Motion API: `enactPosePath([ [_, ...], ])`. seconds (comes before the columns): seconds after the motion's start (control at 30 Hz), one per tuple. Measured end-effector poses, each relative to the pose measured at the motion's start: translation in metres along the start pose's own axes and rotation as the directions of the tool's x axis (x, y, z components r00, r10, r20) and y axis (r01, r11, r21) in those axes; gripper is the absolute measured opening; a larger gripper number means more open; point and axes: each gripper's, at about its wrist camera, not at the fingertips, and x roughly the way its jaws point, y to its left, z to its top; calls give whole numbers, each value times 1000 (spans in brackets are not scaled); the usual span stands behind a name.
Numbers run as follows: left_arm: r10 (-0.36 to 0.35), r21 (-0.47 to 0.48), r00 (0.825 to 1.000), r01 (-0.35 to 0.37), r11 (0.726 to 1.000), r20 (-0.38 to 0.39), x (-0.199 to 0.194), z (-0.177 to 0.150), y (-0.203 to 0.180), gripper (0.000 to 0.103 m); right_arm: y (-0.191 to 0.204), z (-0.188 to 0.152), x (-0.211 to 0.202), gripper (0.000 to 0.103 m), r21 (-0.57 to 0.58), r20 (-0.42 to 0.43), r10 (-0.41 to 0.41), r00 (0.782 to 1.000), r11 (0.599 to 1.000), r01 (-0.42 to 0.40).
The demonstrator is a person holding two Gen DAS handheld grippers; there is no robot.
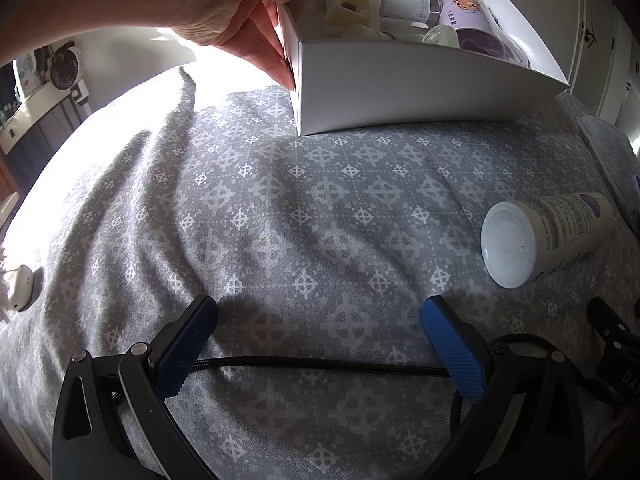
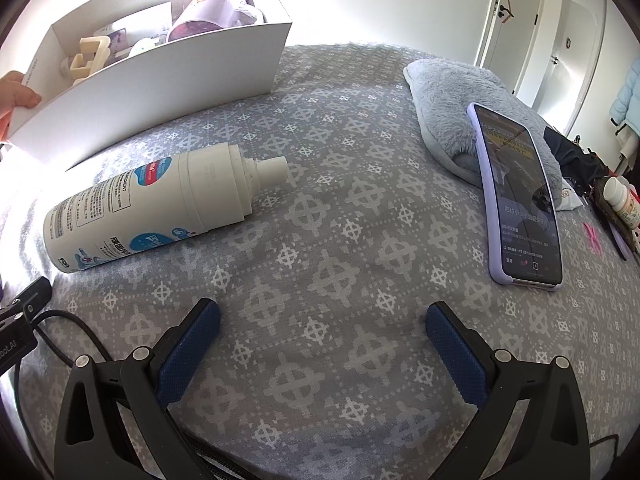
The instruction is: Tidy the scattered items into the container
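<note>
A white cardboard box (image 1: 400, 88) (image 2: 160, 92) stands on the grey patterned bedspread, holding a purple cup (image 1: 476, 20) (image 2: 212, 8), a cream plastic frame (image 1: 352, 4) (image 2: 92, 56) and other small items. A bare hand (image 1: 240, 20) (image 2: 20, 96) grips the box's left end. A white spray bottle (image 2: 148, 208) (image 1: 544, 236) lies on its side in front of the box. My left gripper (image 1: 318, 320) rests open on the bed with nothing between its blue pads. My right gripper (image 2: 322, 324) is open too, right of the bottle and apart from it.
A phone in a lilac case (image 2: 516, 196) leans on a fluffy grey cushion (image 2: 464, 108) at the right. A small white case (image 1: 20, 288) lies at the bed's left edge. A black cable (image 1: 320, 364) runs between the left fingers. Clutter (image 2: 616, 200) sits far right; white doors (image 2: 516, 20) behind.
</note>
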Motion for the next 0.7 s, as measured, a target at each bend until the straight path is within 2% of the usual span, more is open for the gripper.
enactPosePath([
  [0.7,0,0,1000,0,1000,0,-1,-1,1,103,0,0,0,103,0,0,1,1000,1000,-1],
])
